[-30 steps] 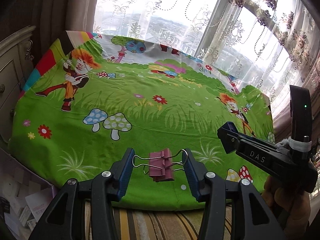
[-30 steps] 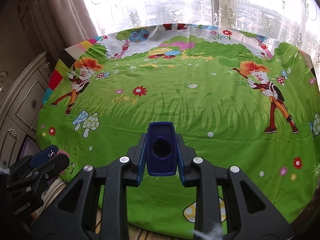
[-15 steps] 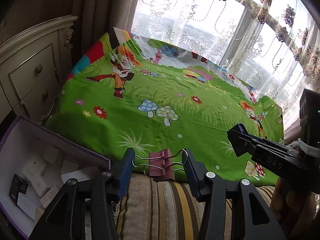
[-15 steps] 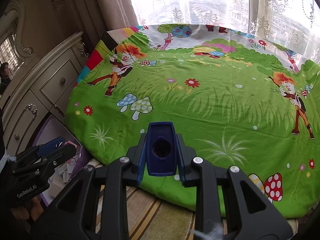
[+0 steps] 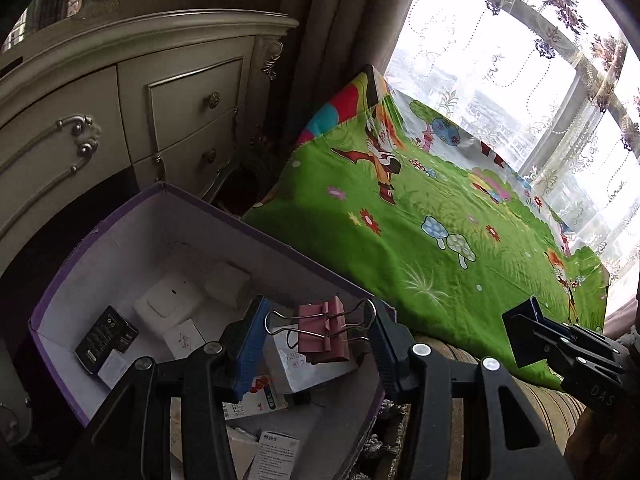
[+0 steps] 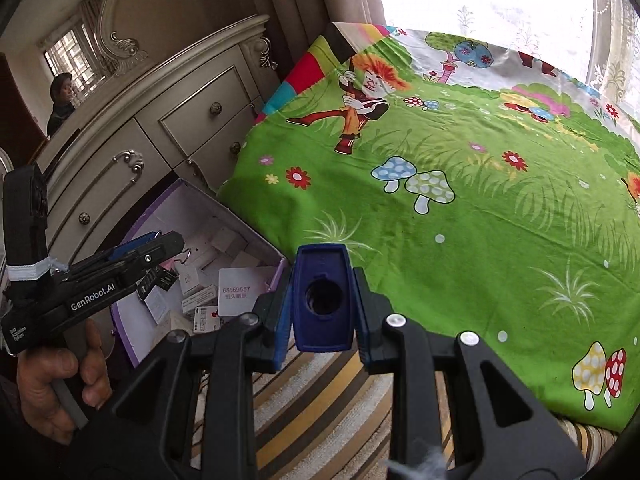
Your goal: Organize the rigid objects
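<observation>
My left gripper (image 5: 318,332) is shut on a pink binder clip (image 5: 323,336) by its wire handles and holds it above the open purple box (image 5: 96,236). The box has a white inside and holds several small white and black cartons. My right gripper (image 6: 322,308) is shut on a dark blue plastic piece (image 6: 323,304) with a round hole, over the striped cushion edge. The left gripper also shows in the right wrist view (image 6: 160,246), over the box (image 6: 188,196). The right gripper shows at the right of the left wrist view (image 5: 524,330).
A green cartoon-print cloth (image 6: 460,184) covers the bed to the right of the box. A cream dresser (image 5: 120,120) with drawers stands behind the box. A striped cushion (image 6: 320,396) lies under the right gripper. Curtained windows (image 5: 520,100) are at the back.
Both grippers have swung left off the green cloth. The left gripper with the clip now hangs over the purple box; the right gripper follows, still holding the blue piece.
</observation>
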Demonstrator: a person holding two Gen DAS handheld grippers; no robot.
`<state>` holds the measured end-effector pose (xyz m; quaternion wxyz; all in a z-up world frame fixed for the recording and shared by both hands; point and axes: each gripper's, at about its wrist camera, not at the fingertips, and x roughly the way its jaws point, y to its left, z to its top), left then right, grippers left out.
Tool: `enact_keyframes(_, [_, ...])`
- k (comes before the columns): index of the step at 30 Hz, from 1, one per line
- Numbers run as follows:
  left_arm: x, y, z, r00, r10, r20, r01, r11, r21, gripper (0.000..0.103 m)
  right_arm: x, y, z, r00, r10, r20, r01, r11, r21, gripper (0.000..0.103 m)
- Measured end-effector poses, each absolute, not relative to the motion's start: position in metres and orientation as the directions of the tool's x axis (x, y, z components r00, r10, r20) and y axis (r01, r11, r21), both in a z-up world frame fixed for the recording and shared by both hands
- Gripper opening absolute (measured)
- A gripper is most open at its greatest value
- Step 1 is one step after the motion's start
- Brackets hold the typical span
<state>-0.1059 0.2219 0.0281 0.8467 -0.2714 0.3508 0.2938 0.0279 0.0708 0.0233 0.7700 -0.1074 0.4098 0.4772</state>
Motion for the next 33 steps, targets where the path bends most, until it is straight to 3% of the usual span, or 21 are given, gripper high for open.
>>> enact_keyframes(20, [-0.189,0.283,0.001,0.431,0.404,-0.807,-0.854,0.471,-0.22,0.051,-0.064,0.181,-0.007,0.058,0.614,-0.787,-0.946,0.286,0.154,0.032])
enact_keyframes(21, [-0.19,0.284,0.001,0.421,0.405,-0.812,-0.86,0.462,-0.216,0.052,-0.064,0.183,-0.008,0.056,0.612,-0.789,-0.947,0.282,0.152,0.035])
enact_keyframes(23, [-0.191,0.285,0.001,0.405,0.41,-0.817,-0.868,0.454,-0.202,0.06,-0.065,0.18,-0.008,0.06,0.616,-0.786,-0.946,0.285,0.151,0.057])
enact_keyframes(25, [-0.191,0.283,0.003,0.388,0.423,-0.819,-0.874,0.452,-0.181,0.067,-0.064,0.175,-0.007,0.067,0.624,-0.778,-0.942,0.296,0.156,0.073])
enact_keyframes(33, [-0.189,0.24,0.01,0.335,0.439,-0.833,-0.864,0.495,-0.087,0.069,-0.065,0.134,-0.003,0.11,0.624,-0.774,-0.929,0.341,0.143,0.077])
